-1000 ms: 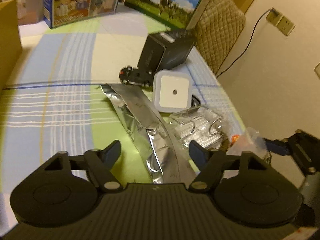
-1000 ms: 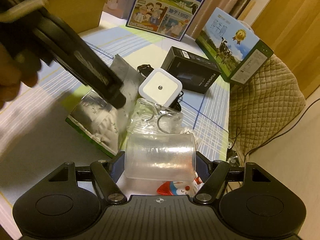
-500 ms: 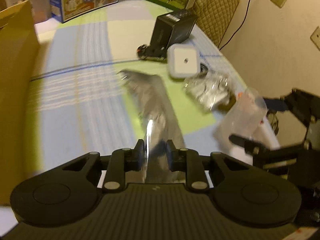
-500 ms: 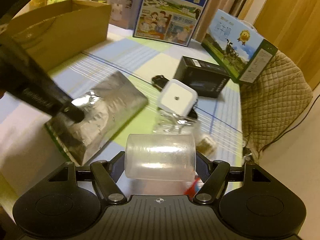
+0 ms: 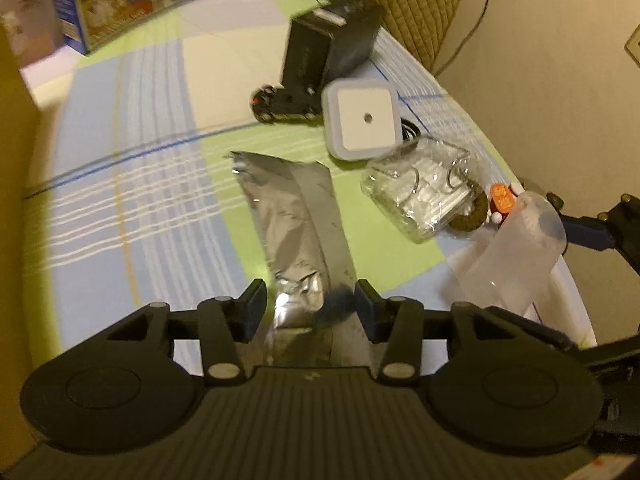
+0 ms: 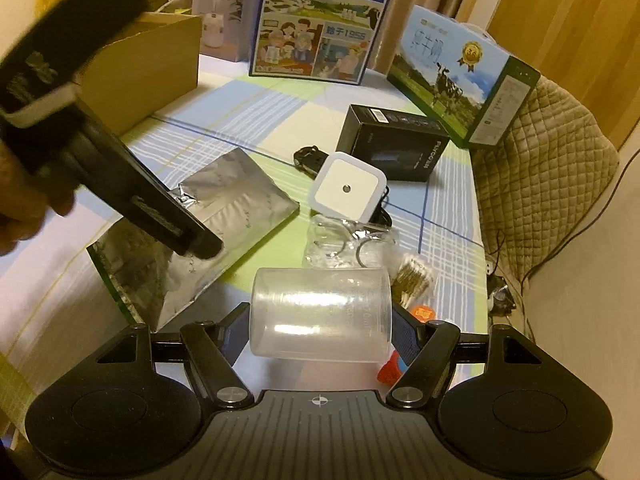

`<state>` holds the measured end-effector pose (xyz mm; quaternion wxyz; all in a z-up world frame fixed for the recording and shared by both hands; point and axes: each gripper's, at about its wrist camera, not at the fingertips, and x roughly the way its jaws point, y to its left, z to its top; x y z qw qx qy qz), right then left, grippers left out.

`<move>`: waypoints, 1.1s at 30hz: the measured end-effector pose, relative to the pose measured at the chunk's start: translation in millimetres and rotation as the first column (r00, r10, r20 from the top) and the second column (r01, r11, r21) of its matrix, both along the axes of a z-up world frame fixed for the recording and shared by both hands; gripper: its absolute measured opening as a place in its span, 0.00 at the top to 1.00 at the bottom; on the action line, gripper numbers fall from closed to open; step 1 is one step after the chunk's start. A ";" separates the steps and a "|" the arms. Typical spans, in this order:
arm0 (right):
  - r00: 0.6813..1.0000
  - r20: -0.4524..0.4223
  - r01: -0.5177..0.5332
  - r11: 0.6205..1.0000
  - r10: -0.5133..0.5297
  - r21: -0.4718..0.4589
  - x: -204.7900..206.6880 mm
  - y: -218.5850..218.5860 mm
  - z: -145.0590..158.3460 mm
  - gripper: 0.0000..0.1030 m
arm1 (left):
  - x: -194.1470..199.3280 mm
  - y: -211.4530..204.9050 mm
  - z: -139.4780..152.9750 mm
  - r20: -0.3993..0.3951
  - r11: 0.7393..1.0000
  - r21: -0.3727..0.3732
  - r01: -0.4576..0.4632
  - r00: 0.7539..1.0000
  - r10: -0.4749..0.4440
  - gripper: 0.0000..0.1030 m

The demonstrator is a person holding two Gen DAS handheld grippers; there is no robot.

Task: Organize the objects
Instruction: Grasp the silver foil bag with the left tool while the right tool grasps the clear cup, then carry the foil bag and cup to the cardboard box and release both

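A: How is the left tool [image 5: 310, 306] seen?
B: Its jaws are being opened, the silver pouch [image 5: 294, 216] on the table [image 5: 132, 184] lying between them, ungripped.
A: And the right tool [image 6: 320, 330]?
B: The clear cup [image 6: 320, 312] is clamped sideways.

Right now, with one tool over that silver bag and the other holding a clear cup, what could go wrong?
1. The left gripper's jaws are opening around the foil bag, with gaps on both sides; if lifted now, the bag would probably stay on the table.
2. The cup lies sideways in the right gripper; smooth plastic could slip or roll out.
3. The night light, ring packet and toy car sit close together, easily knocked.
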<state>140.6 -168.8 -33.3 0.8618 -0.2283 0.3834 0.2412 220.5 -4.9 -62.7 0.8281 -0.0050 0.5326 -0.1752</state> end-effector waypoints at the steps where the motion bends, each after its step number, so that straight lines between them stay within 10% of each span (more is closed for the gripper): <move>1: 1.000 -0.003 0.003 1.000 -0.003 0.002 0.6 -0.1 -0.8 0.33 | 3.0 -2.0 -2.9 -0.015 1.000 0.002 0.008 1.000 -0.008 0.57; 14: 1.000 -0.025 0.017 0.999 -0.016 0.048 -5.5 3.7 2.6 0.33 | -24.0 15.1 14.0 -0.013 0.998 0.037 0.048 0.999 -0.047 0.71; 33: 0.999 -0.036 -0.008 0.967 0.018 0.254 -46.7 57.2 70.9 0.33 | -84.0 95.8 136.6 0.156 0.996 0.087 -0.026 0.988 0.012 0.71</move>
